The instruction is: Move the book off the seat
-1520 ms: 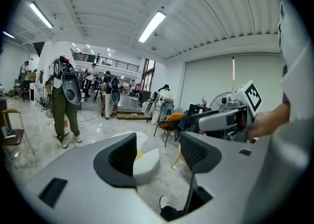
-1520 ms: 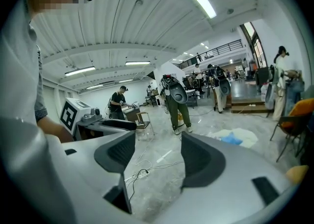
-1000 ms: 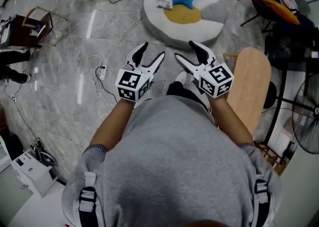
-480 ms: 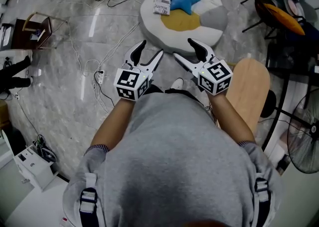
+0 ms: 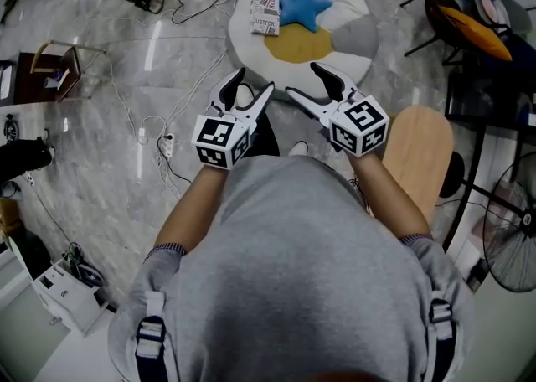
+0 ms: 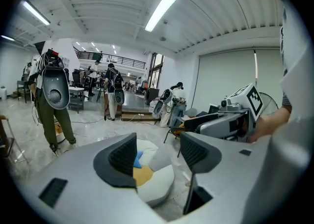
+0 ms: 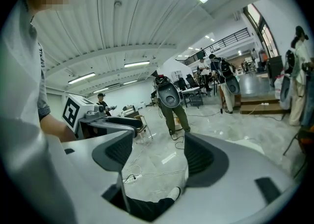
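Both empty: left gripper (image 5: 255, 87) jaws apart; right gripper (image 5: 303, 80) jaws just been opening, nothing between. Book (image 5: 265, 14) on far-left part of seat (image 5: 356, 37), long axis near-far, well beyond left gripper, the nearer one.

Book (image 5: 265, 14) on seat (image 5: 360, 33), left of star cushion (image 5: 301, 5) (just beside it); cables (image 5: 180, 95) on floor, left of seat.

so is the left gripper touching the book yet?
Apart. Head view shows a bare stretch of the white seat between the open left gripper and the book.
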